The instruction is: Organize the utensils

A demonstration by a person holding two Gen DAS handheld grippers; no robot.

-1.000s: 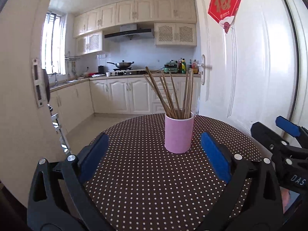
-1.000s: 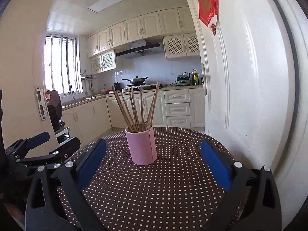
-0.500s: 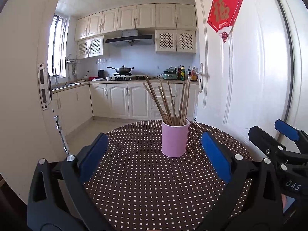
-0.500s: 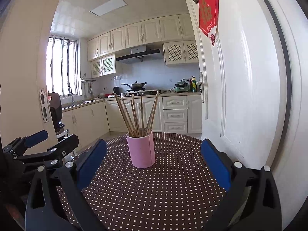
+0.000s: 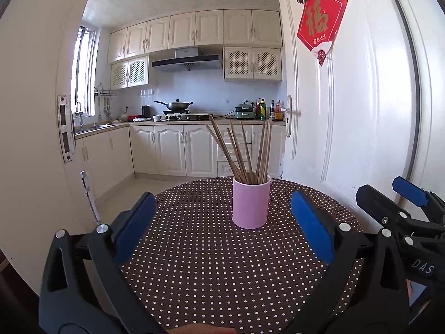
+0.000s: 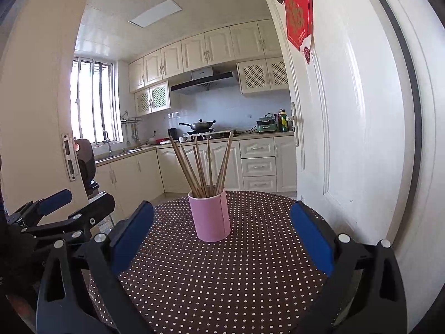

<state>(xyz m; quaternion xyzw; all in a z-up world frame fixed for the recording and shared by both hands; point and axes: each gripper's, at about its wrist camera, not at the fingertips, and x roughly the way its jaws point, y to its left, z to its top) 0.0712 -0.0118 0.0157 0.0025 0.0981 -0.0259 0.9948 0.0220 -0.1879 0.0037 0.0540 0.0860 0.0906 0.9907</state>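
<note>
A pink cup (image 5: pixel 251 204) stands upright on a round table with a brown polka-dot cloth (image 5: pixel 211 264). Several wooden chopsticks (image 5: pixel 244 150) stand in it, fanned out. The cup also shows in the right wrist view (image 6: pixel 210 215), with the chopsticks (image 6: pixel 204 164). My left gripper (image 5: pixel 222 225) is open and empty, held back from the cup above the table's near side. My right gripper (image 6: pixel 221 231) is open and empty, also short of the cup. Each gripper shows at the edge of the other's view (image 5: pixel 400 211) (image 6: pixel 58 217).
A white door (image 5: pixel 347 97) with a red paper hanging (image 5: pixel 319 25) stands close on the table's right. A white door frame (image 5: pixel 33 139) is on the left. Kitchen cabinets and a stove with a wok (image 5: pixel 175 105) lie beyond the table.
Both grippers have drawn back and up from the cup, which now looks smaller and farther away. Both stay open. The cup and chopsticks have not moved.
</note>
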